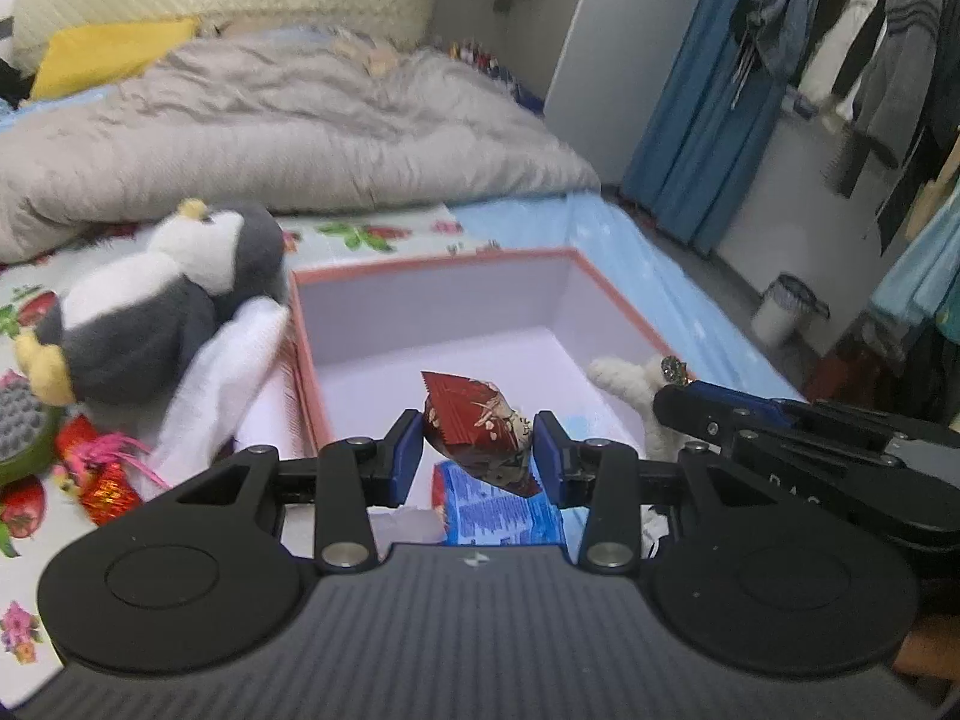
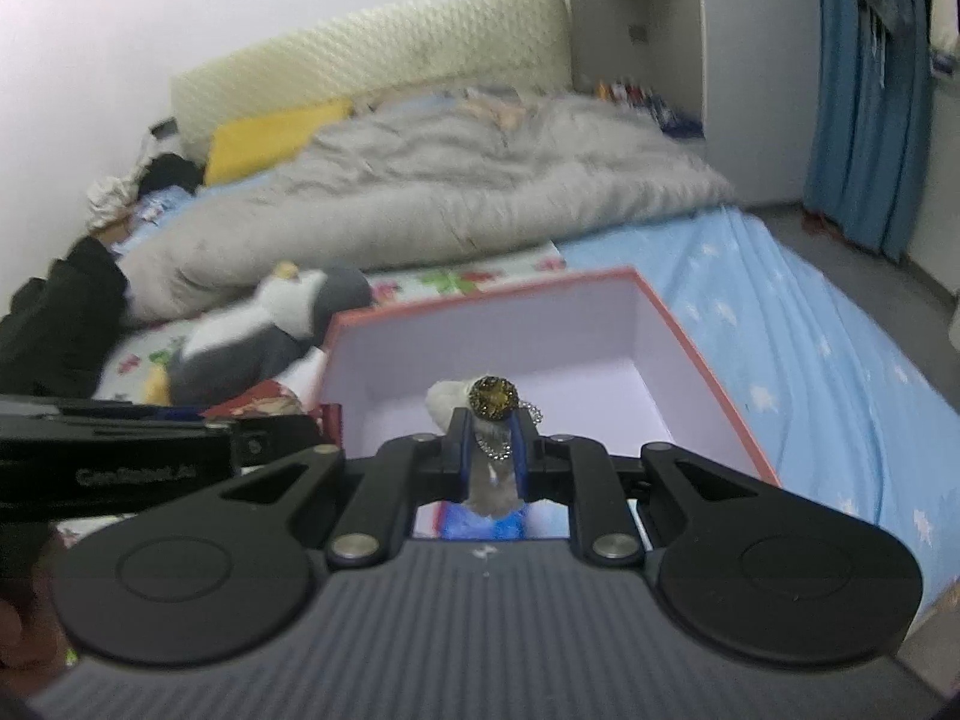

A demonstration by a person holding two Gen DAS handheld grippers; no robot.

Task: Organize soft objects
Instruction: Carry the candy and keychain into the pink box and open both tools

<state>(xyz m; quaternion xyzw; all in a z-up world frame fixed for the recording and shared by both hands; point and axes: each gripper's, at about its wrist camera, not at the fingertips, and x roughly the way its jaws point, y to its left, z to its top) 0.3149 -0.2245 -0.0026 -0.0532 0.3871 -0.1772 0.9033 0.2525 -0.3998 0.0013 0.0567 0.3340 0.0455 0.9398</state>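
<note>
Red snack packet [image 1: 480,429] clamped in left gripper [image 1: 477,450]; right gripper [image 2: 493,450] grips white plush keychain [image 2: 450,399] above box [image 1: 432,324]

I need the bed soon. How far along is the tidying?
Done: only a blue packet seems to lie in the box. In hand: the left tool grips a red packet, the right tool a white plush keychain. Left: the penguin plush and white cloth beside the box.
</note>
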